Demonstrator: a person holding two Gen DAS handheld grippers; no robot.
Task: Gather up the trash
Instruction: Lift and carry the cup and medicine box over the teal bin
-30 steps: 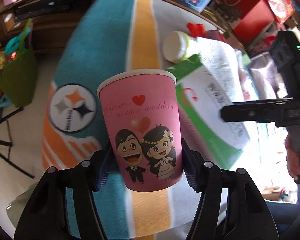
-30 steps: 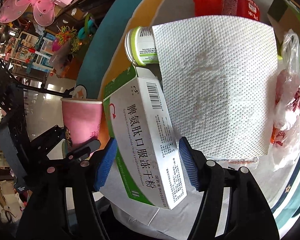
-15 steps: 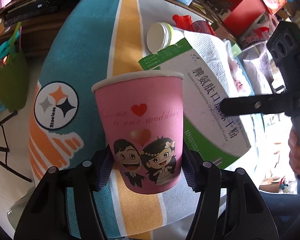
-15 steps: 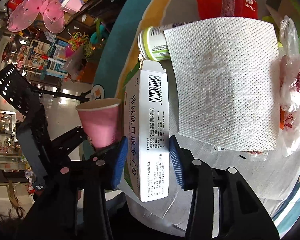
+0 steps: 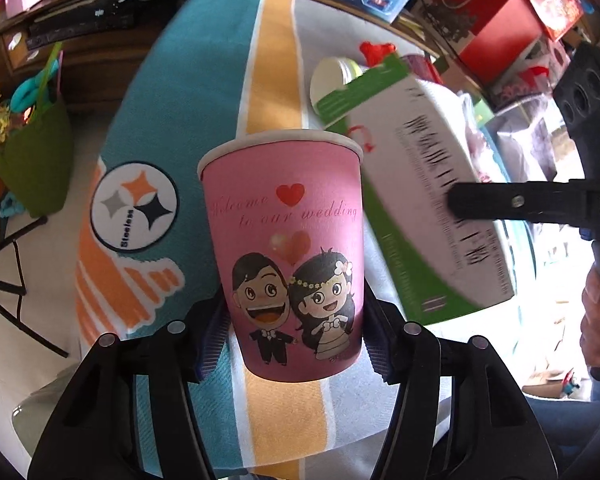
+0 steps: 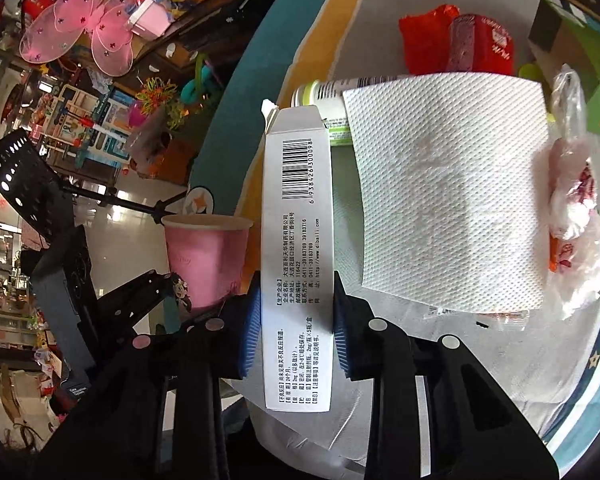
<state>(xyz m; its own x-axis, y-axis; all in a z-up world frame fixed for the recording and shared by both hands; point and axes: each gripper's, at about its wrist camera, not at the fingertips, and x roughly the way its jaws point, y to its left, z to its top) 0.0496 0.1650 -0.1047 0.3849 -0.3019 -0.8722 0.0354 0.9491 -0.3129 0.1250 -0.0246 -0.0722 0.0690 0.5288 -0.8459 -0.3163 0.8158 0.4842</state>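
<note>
My left gripper (image 5: 288, 344) is shut on a pink paper cup (image 5: 284, 240) with a cartoon wedding couple, held upright above the striped tablecloth (image 5: 180, 120). My right gripper (image 6: 294, 326) is shut on a white and green medicine box (image 6: 296, 240), lifted off the table and held edge-up. The box (image 5: 416, 200) also shows in the left wrist view, just right of the cup, with the right gripper (image 5: 520, 204) across it. The cup (image 6: 208, 256) shows in the right wrist view, left of the box.
On the table lie a white paper towel (image 6: 448, 192), a white and green bottle (image 6: 320, 96) on its side, a red wrapper (image 6: 456, 40), a crumpled plastic bag (image 6: 576, 216) and a green box (image 6: 580, 60). A green bag (image 5: 32, 152) stands on the floor at left.
The right gripper has lifted the medicine box and turned it onto its narrow edge, closer to the cup. The left gripper still holds the cup, slightly shifted.
</note>
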